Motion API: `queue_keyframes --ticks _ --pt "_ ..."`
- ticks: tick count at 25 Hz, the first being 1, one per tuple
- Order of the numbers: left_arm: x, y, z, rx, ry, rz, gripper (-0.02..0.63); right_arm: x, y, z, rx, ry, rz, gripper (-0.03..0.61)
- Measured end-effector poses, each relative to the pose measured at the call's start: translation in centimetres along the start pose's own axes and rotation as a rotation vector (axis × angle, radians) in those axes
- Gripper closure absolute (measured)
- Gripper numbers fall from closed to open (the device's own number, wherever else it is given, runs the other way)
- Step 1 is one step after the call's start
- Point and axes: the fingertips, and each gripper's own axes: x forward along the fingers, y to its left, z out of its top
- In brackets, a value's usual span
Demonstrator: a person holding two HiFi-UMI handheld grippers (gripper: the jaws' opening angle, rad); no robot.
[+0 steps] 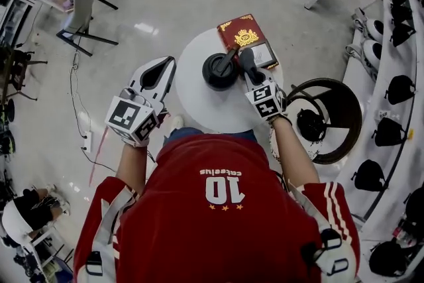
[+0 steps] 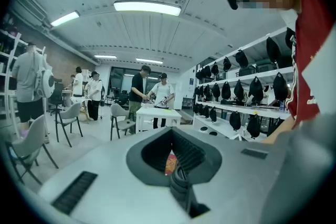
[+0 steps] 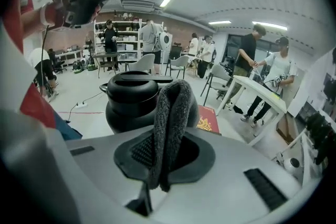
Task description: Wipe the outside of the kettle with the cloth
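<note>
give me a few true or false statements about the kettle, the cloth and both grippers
1. The right gripper grips a grey cloth. True.
2. The left gripper holds the kettle. False: it is off the left edge of the table, shut on nothing.
3. A red book lies on the table beside the kettle. True.
4. The kettle is white. False: it is black.

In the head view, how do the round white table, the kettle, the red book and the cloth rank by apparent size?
1. round white table
2. red book
3. kettle, only slightly smaller, and its top is nearer the camera
4. cloth, a narrow dark strip
</note>
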Motion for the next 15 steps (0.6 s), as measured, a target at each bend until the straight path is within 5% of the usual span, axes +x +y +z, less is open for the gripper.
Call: queue_keyframes --ticks 9,15 --pt "-1.0 0.8 -0.2 -0.017 -0.001 0.055 0.608 2.3 1.1 -0.8 -0.136 0.060 0.034 0.534" --pt "-0.8 0.8 -0.2 -0.018 0.000 0.038 0.609 2.1 1.8 -1.7 -0.122 0.084 0.045 0.534"
